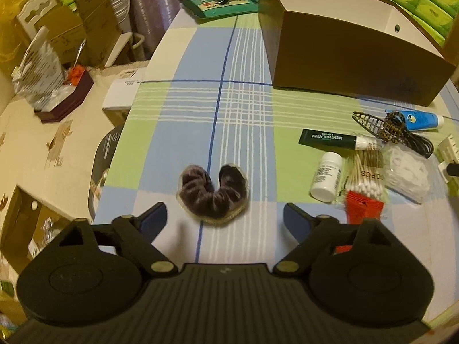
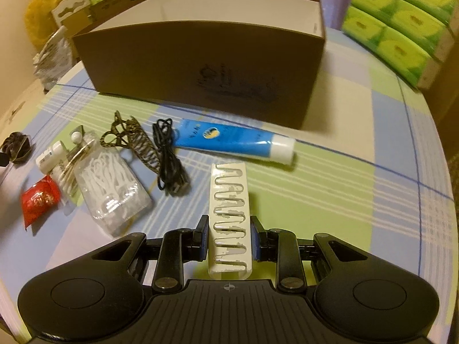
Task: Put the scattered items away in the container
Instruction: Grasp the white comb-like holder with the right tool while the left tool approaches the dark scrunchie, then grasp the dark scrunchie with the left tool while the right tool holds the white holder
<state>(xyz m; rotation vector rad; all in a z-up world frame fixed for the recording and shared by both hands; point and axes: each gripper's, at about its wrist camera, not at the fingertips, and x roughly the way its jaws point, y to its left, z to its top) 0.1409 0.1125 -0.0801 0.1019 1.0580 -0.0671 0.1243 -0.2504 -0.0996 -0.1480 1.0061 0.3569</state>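
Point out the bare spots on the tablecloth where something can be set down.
Free: the stretch between the scrunchie and the brown box, and the cloth right of the blue tube. Crowded: the cluster around the swab pack, floss bag and black cable.

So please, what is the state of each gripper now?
Left gripper: open, holding nothing; dark scrunchie lies just ahead.
Right gripper: closed on the white comb.
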